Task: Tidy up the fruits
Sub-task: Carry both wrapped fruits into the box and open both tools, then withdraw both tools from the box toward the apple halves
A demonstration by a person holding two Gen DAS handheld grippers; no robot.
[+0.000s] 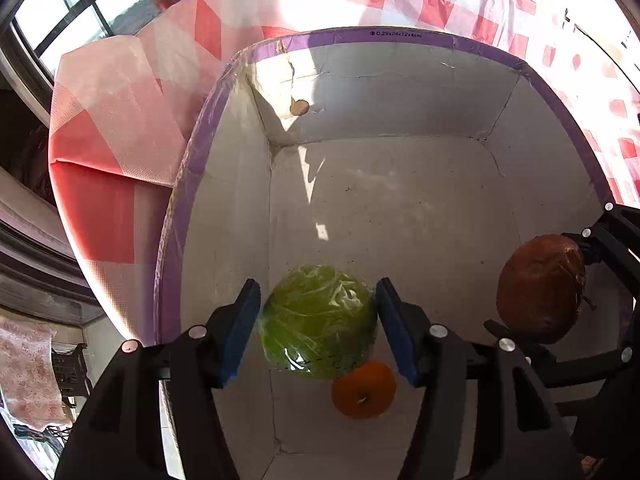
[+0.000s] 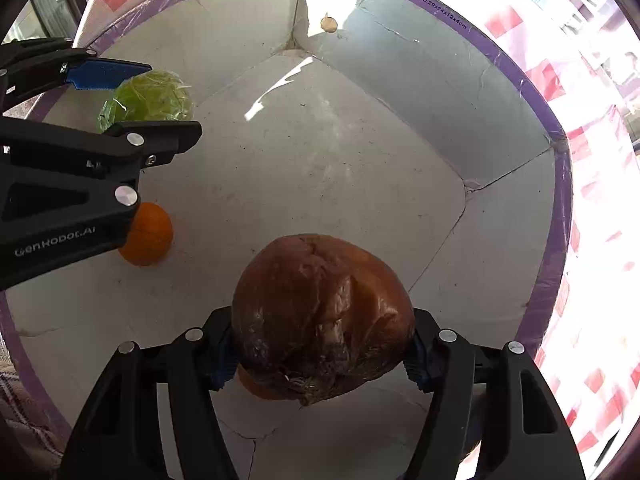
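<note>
Reaching into box (image 1: 400, 92), left gripper (image 1: 318, 326) jaws clasp green fruit (image 1: 318, 322), right gripper (image 2: 322, 354) jaws pinch brown fruit (image 2: 322, 316).

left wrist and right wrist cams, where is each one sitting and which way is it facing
Left wrist: on the left gripper, looking down into the box; its fingers flank the wrapped green fruit.
Right wrist: on the right gripper, also looking down into the box; its fingers clamp the brown fruit.
Shared: box, green fruit, orange, brown fruit, and each other's gripper.
</note>
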